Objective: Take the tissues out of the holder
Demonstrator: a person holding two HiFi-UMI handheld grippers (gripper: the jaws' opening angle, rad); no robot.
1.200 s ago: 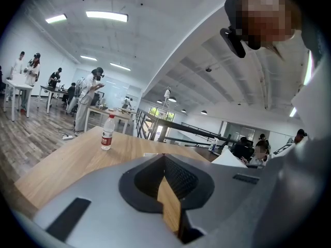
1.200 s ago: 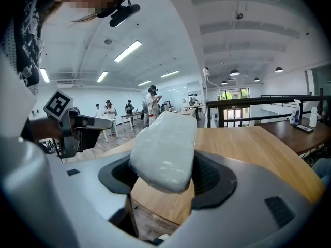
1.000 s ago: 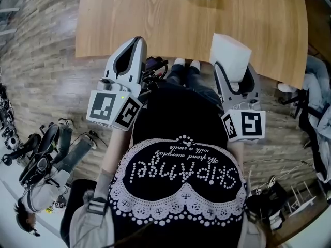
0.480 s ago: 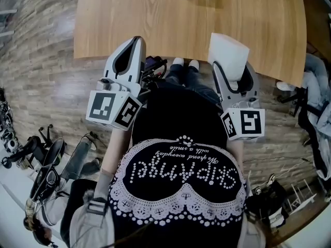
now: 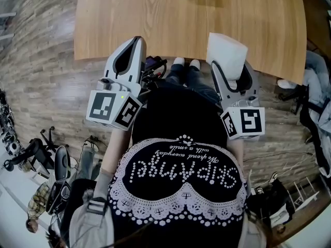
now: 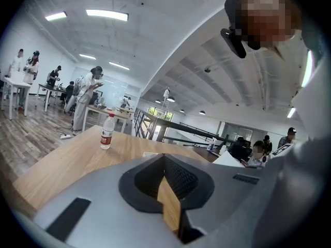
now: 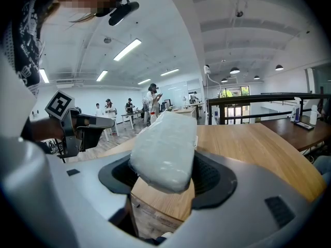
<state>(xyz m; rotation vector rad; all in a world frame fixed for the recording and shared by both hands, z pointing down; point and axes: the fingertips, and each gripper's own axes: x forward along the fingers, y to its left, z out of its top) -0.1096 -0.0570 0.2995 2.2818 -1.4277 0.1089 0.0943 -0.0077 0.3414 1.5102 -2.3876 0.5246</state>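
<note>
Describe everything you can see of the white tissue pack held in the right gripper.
The tissue pack is a soft, white, roughly rectangular block with rounded corners, in what looks like slightly crinkled clear wrap. It is clamped between the wide-set jaws of the right gripper, sticking out forward past them and tilted upward. In the head view it hangs over the near edge of the wooden table and appears to touch only the jaws.

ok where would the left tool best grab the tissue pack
Likely the free far end of the tissue pack, from the table side: it sticks out past the right tool, which pinches its near end. The left tool is shut; open it first.
</note>
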